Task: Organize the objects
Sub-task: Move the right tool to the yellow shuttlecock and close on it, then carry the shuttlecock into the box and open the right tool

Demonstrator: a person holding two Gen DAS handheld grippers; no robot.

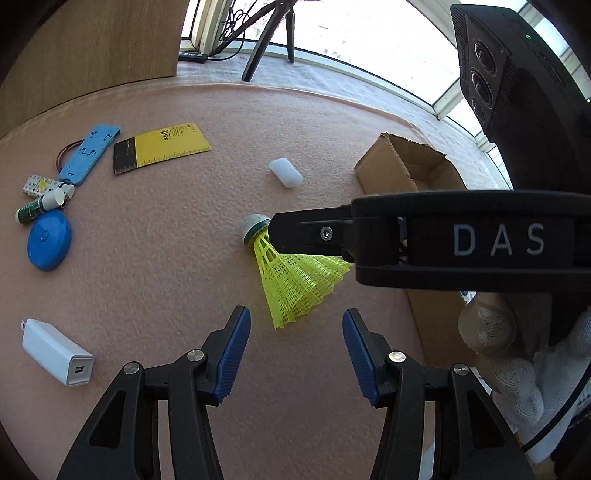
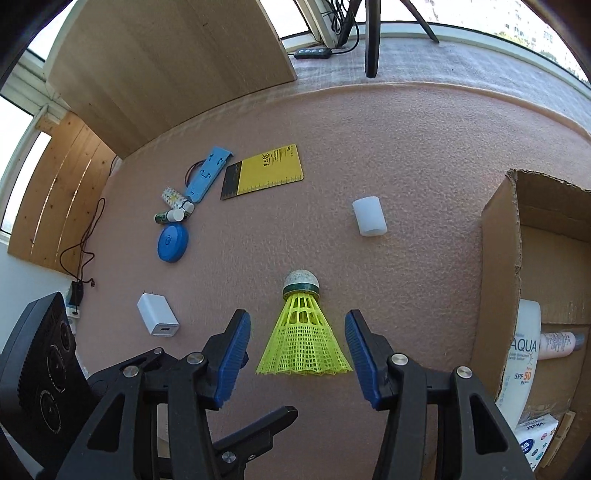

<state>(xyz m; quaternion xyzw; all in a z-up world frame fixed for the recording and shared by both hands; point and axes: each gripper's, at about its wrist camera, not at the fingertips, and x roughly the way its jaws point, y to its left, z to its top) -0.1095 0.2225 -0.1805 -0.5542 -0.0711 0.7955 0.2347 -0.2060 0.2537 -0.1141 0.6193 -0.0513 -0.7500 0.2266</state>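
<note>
A home recording corner: pink foam mat (image 2: 406, 155) by sunlit windows (image 1: 369, 33), tripod legs (image 1: 258, 48), wooden panels (image 2: 166, 62).

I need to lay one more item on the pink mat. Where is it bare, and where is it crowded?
Bare: between the white charger and the shuttlecock, and beyond the white cap toward the mat's far edge. Crowded: the cluster around the blue disc, blue holder and yellow card.

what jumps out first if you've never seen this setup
A neon yellow shuttlecock lies on the pink table, framed between the open blue pads of the right gripper. To its right stands an open cardboard box already holding bottles; a cluster of small blue items lies far left.
</note>
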